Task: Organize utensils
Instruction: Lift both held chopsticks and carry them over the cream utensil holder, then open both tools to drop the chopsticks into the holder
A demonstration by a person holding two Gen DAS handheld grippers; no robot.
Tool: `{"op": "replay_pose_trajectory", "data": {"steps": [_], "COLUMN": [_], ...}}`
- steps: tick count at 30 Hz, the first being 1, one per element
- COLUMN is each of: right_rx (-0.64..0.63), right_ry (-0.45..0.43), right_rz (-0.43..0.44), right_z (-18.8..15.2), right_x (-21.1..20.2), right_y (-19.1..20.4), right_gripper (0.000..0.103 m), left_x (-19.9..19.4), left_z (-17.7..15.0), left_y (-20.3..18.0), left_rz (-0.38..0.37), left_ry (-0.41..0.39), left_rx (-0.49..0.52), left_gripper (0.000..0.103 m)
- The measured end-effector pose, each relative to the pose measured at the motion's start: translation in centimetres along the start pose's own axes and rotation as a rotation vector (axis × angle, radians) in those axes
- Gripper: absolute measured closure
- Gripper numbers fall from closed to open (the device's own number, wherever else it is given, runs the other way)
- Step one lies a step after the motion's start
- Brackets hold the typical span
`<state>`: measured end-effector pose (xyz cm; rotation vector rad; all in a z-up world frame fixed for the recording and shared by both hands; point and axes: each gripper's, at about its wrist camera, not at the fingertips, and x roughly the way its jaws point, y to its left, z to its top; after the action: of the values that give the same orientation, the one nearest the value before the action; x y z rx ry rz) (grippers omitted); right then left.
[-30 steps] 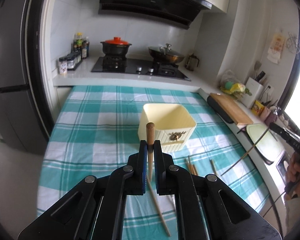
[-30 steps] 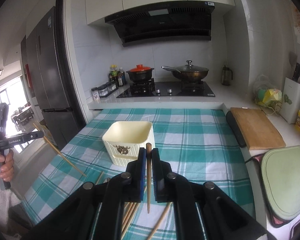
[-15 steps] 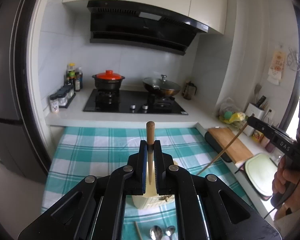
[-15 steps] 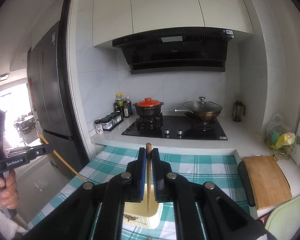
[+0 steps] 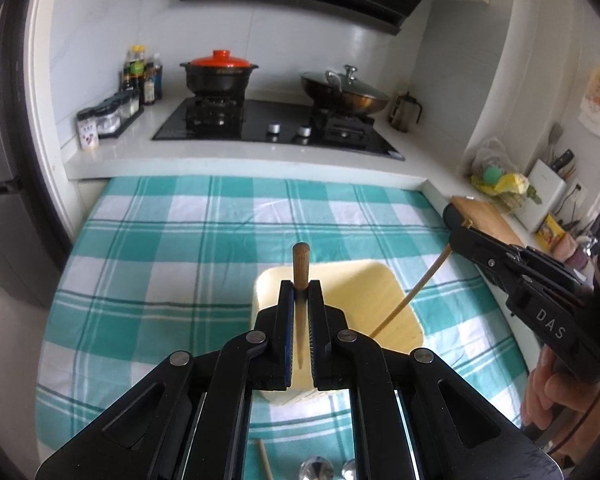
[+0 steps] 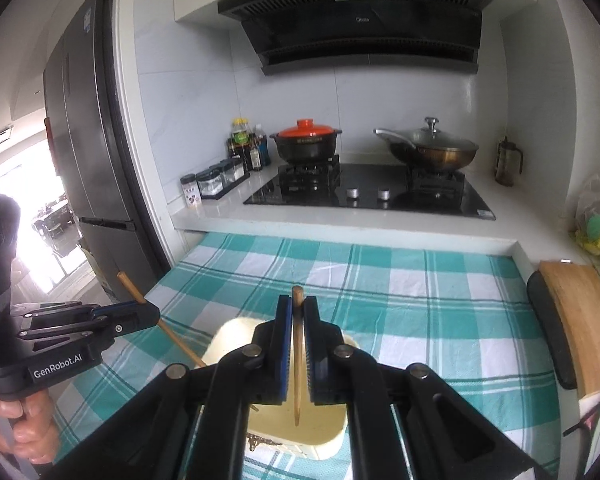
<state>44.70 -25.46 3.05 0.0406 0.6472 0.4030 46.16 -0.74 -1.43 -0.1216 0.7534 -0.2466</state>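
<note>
My left tongs (image 5: 300, 300) are pinched tight on a wooden chopstick (image 5: 301, 268), its blunt end poking up past the fingertips and its thin end running down between the pads. Directly beneath and just ahead of them sits the cream utensil holder (image 5: 384, 292) on the teal checked tablecloth (image 5: 160, 248), with the chopstick's tip over its opening.

My right tongs (image 6: 298, 314) are likewise closed on a second chopstick (image 6: 298, 344), whose point hangs over the same holder (image 6: 332, 436), open below the fingers.

Seen from the left, the right-hand chopstick (image 5: 416, 292) slants down into the holder. Nearer than my left tongs, a loose chopstick (image 5: 265, 460) and two spoon bowls (image 5: 316, 470) lie on the cloth.
</note>
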Motion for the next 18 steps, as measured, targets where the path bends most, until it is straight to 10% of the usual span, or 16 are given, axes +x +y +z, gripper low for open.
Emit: {"op": "replay_pose_trajectory", "data": {"steps": [2, 4, 7, 18], "right_rx": [0.006, 0.01, 0.048, -0.002], "right_ry": [0.039, 0.035, -0.067, -0.164], "right_rz": [-0.02, -0.042, -0.038, -0.061], "right_z": [-0.3, 0.0, 1.0, -2.0], "right_x": [1.0, 0.8, -2.4, -15.3], "right_y": [-0.3, -0.6, -0.9, 0.2], "right_gripper": [0.096, 0.09, 0.044, 0.042], "left_x": [0.9, 0.7, -2.6, -14.5], "left_z": [-0.1, 0.2, 0.9, -5.6], "left_y": [0.1, 0.5, 1.0, 3.1], "left_rz": [0.022, 0.028, 0.032, 0.05], "left_ry": [0.021, 0.022, -0.066, -0.109], "left_rx": [-0.018, -0.055, -0.083, 0.03], "left_gripper": [0.093, 0.067, 0.035, 0.01]}}
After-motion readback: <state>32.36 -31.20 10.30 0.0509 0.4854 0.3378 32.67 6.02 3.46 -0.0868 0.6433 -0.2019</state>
